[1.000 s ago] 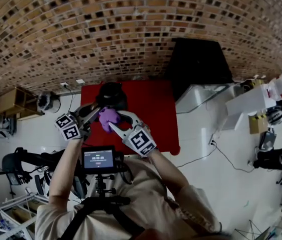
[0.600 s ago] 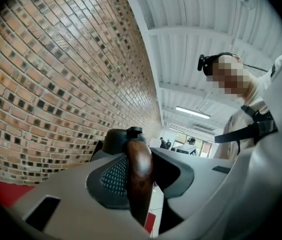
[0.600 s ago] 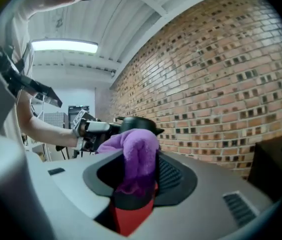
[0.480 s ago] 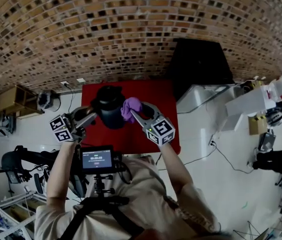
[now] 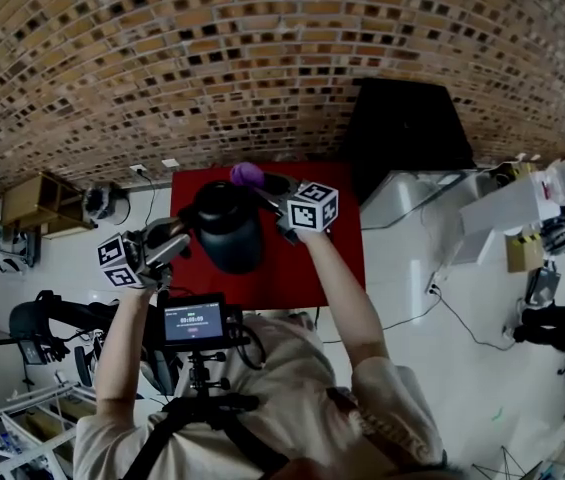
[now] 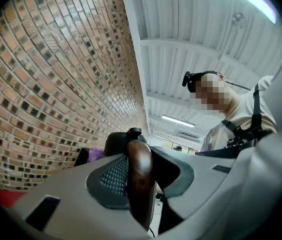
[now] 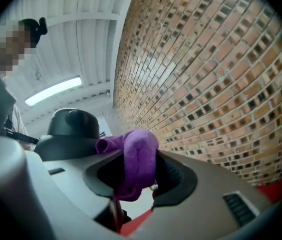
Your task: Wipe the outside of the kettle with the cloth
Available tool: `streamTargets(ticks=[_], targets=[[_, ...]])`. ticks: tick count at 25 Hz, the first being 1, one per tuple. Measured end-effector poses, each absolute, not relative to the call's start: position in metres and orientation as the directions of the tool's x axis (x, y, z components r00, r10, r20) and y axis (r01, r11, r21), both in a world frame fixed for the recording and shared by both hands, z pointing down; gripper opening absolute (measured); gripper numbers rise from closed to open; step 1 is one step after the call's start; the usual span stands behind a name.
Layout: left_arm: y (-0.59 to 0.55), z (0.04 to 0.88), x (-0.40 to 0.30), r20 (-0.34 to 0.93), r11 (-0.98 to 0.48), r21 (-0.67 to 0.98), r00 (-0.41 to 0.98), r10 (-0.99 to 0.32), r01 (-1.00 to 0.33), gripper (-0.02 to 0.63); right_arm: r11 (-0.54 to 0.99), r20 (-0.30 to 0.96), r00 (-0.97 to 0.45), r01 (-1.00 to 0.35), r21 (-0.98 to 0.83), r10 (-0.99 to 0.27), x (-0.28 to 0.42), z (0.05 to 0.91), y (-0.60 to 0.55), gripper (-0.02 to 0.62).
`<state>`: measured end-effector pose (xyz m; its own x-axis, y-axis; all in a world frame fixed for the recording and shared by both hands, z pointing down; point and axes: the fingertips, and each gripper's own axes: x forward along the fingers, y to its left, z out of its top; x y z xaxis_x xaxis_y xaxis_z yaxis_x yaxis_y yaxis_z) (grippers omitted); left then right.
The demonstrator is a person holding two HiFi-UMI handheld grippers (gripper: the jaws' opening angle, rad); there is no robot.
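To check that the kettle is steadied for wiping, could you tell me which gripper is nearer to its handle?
Left. The left gripper is clamped on the brown handle of the kettle; the right gripper, holding the purple cloth, is at the kettle's far side.

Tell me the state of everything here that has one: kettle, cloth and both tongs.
Black lidded kettle: lid on, gripped by its brown handle.
Purple cloth: bunched, clamped, at the kettle's far side.
Left tongs: shut on the kettle's handle.
Right tongs: shut on the cloth.
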<state>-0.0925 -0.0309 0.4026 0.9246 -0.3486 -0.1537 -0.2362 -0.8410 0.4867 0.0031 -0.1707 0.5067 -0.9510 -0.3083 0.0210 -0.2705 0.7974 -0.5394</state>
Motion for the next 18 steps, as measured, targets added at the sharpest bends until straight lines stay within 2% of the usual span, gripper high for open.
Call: streamTargets(ticks=[2,5,7,9,12,15,18], targets=[[-0.037,0.407,-0.094,-0.150,-0.820,0.506,0.909,-0.388,-0.267,0.110,0.772,0.042,-0.922,-0.347,-0.532,-0.385,0.022,0.510,-0.179,0.173],[-0.051,0.415,-0.098,-0.116,-0.781,0.520,0.878,-0.465,-0.345,0.112,0.710,0.059,-0.823,-0.522,-0.472,-0.566,0.084,0.494,-0.169,0.174],[-0.063,0.421,-0.104,-0.080,-0.756,0.512,0.854,-0.514,-0.408,0.112,0.710,0.052,-0.786,-0.583,-0.395,-0.616,0.103,0.473,-0.138,0.174],[-0.075,0.428,-0.110,-0.039,-0.733,0.497,0.831,-0.555,-0.465,0.114,0.759,0.055,-0.802,-0.583,-0.289,-0.594,0.083,0.459,-0.100,0.173],[-0.090,0.441,-0.114,0.010,-0.692,0.491,0.798,-0.602,-0.529,0.114,0.851,0.107,-0.863,-0.504,-0.145,-0.493,0.012,0.461,-0.053,0.175],[-0.101,0.450,-0.113,0.020,-0.664,0.514,0.781,-0.624,-0.543,0.114,0.904,0.145,-0.906,-0.414,-0.104,-0.398,-0.048,0.470,-0.032,0.175],[-0.100,0.448,-0.109,0.006,-0.672,0.526,0.793,-0.610,-0.521,0.115,0.914,0.196,-0.903,-0.401,-0.069,-0.382,-0.064,0.487,-0.032,0.175]])
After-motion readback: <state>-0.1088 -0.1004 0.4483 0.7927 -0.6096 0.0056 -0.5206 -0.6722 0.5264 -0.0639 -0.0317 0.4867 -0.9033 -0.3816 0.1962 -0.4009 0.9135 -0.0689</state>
